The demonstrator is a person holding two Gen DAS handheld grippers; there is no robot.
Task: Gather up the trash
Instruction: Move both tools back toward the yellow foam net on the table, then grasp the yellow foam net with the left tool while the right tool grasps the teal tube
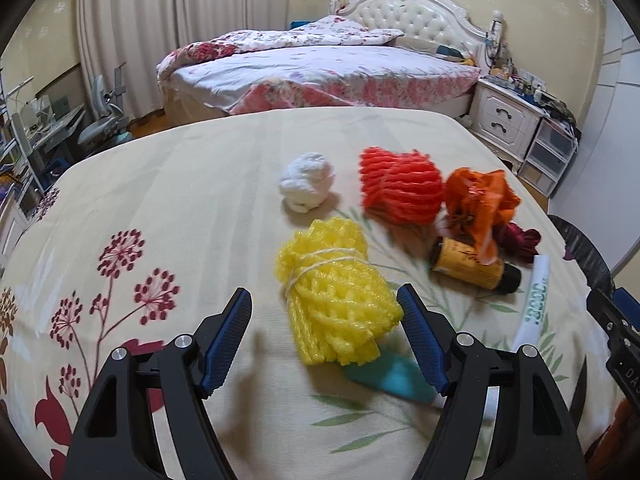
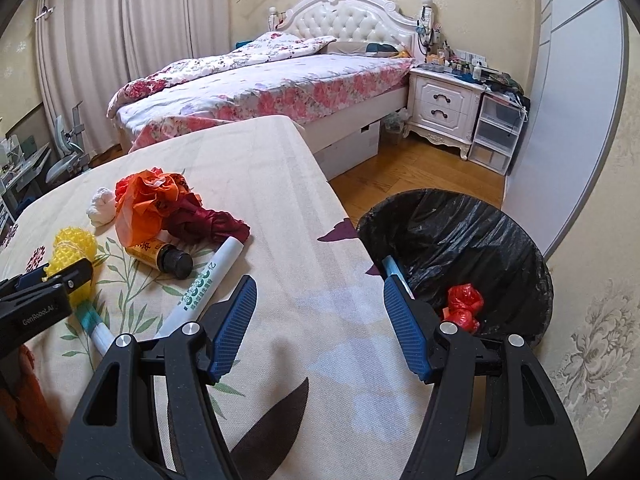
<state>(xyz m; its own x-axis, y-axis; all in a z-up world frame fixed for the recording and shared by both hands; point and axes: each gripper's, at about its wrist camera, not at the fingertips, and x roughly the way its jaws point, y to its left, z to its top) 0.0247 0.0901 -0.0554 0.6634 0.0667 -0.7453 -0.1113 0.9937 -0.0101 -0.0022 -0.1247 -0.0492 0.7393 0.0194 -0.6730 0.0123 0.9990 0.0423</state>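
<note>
Left wrist | fingers [image 1: 325,304] spread | yellow foam net [image 1: 336,300] between, untouched

The bench [image 1: 168,184] wears a cream cloth printed with flowers. On it lie a white wad [image 1: 307,182], a red net [image 1: 402,188], a yellow net [image 1: 336,296] tied with string, an orange bag [image 1: 480,200], a dark red cloth [image 1: 518,240], a yellow bottle [image 1: 472,266] on its side, a white tube [image 1: 534,300] and a teal tube [image 1: 394,378] partly under the yellow net.
</note>
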